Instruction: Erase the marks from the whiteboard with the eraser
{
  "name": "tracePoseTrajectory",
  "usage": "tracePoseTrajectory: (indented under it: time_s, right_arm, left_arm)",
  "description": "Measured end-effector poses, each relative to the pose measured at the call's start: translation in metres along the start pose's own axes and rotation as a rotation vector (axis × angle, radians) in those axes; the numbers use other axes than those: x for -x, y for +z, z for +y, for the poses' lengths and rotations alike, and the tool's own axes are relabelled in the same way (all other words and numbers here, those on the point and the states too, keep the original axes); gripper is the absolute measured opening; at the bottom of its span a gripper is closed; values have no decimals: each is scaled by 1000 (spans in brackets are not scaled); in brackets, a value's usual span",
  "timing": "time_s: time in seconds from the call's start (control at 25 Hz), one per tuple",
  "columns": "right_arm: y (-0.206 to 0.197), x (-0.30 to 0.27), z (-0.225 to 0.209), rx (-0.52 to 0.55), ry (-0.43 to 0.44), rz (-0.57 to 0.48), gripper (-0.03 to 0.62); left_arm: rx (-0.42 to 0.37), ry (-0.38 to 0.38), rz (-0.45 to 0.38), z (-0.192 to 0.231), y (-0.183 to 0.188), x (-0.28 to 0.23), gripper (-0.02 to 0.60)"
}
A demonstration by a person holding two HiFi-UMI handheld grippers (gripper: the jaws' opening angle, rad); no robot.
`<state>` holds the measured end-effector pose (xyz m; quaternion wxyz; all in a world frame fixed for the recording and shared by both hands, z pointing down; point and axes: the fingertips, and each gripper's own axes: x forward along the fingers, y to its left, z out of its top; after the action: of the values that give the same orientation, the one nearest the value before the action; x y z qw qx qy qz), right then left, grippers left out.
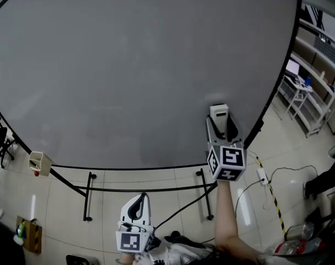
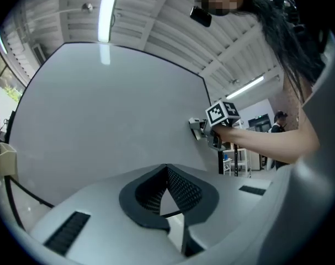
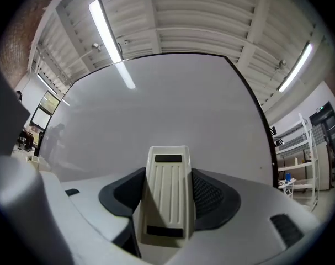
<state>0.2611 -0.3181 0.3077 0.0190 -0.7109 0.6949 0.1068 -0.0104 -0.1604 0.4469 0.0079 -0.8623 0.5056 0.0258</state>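
Against the whiteboard (image 1: 128, 65), right gripper (image 1: 221, 127) clamps the eraser (image 3: 167, 192) at its sides; seemingly light, stiff plastic; left gripper (image 2: 166, 176) closed, empty.

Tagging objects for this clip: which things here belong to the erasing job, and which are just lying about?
Belongs to the job:
whiteboard, no marks visible
eraser, clamped in the right gripper

Just lying about:
left gripper, shut on nothing
small box at the whiteboard's edge
shelving unit
power strip
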Motion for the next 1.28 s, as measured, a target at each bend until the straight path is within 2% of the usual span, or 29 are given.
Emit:
tracePoseTrajectory:
  time_s: [0.12,0.24,0.36,0.52,0.64,0.76,1.0,1.08,1.16,1.28]
  right_arm:
    - [1,-17,11,1,-21,-20,273]
    - [-6,-19,31,13,-20,-21,272]
    - [-16,-21,71,60,51,8,272]
    - [-41,-21,137,211,173,50,272]
    - [-51,-23,152,294,205,25,272]
    - [-44,-20,107,280,148,45,272]
    - [-46,-8,-78,22,-95,53,273]
    - [-50,-1,-117,-60,-144,53,273]
    - [-52,0,-122,-111,-152,36,273]
    - [-55,-3,-84,-114,-125,24,272]
  left_arm:
    - [29,17,6,14,-5,-12,2]
    - [18,28,7,23,-12,-19,2]
    - [34,15,14,24,-12,-24,2]
    - [10,14,22,32,-19,-23,2]
    - [41,22,36,33,-11,-24,2]
    - [38,24,29,35,-10,-24,2]
    - [14,14,37,40,-21,-22,2]
    - [12,7,43,38,-23,-21,2]
    - [12,8,54,39,-26,-20,2]
    - [27,22,66,43,-32,-19,2]
